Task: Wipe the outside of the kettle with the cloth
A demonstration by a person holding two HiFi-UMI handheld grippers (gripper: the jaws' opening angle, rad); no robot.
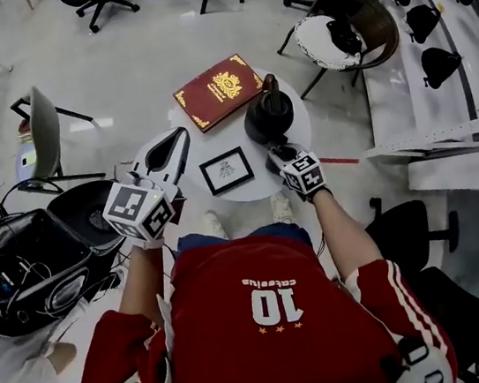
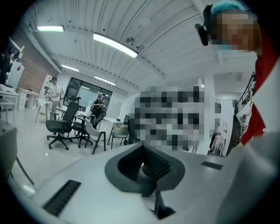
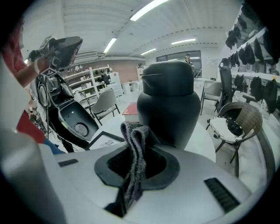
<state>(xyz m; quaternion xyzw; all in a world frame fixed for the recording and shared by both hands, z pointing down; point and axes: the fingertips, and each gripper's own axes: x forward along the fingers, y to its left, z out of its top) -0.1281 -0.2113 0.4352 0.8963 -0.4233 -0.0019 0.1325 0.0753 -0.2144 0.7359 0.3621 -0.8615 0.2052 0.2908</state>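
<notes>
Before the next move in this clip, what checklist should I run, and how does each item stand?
1. Cloth gripped by right gripper: ok, jaws shut on it.
2. Kettle upright on table: ok.
3. Cloth touching kettle: cannot tell; it sits close in front.
4. Left gripper out of the way: ok, shut, empty, pointing up, left of the kettle.
5. Framed picture apart from kettle: ok.
</notes>
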